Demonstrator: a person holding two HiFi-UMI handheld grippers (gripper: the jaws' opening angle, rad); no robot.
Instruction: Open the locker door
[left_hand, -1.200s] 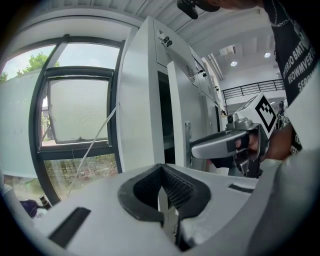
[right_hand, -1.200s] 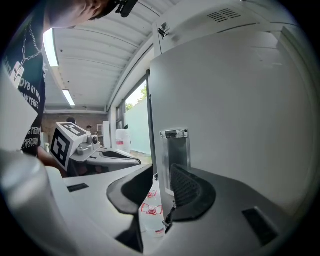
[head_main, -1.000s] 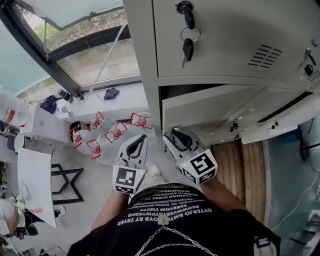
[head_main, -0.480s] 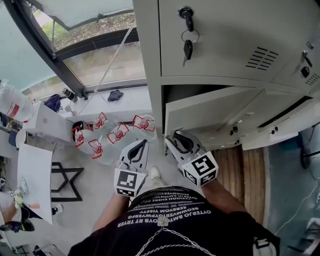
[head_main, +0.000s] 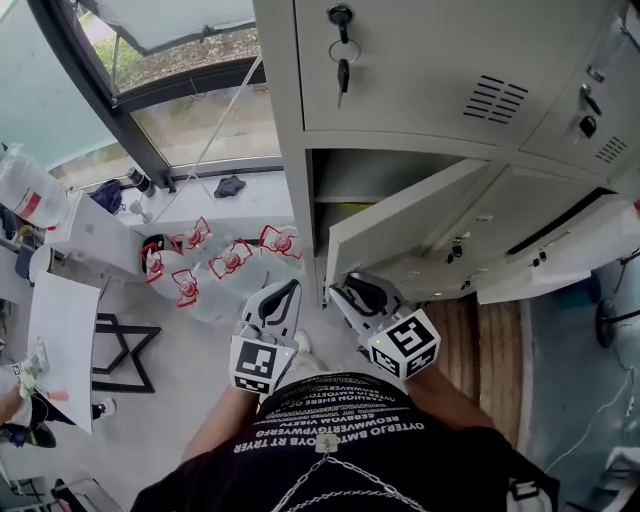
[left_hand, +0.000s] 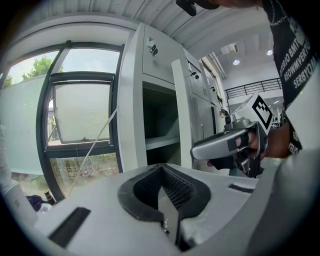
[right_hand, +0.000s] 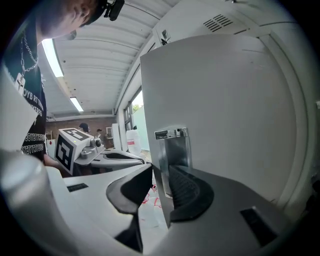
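The grey locker door stands part-way swung out from its compartment, which shows a shelf inside. My right gripper is at the door's free lower corner. In the right gripper view the door's edge, with its metal latch plate, passes between the right gripper jaws. The jaws have just been opening, and a slim gap shows beside the left pad. My left gripper hangs shut and empty to the left of the door. In its own view the left gripper points at the open compartment.
A key on a ring hangs in the upper locker's lock. More locker doors stand open to the right. Several water bottles lie on the floor by the window, and a white table stands at far left.
The locker door has swung further out from its frame, showing more of the compartment. Both grippers have drawn back toward the person together with it.
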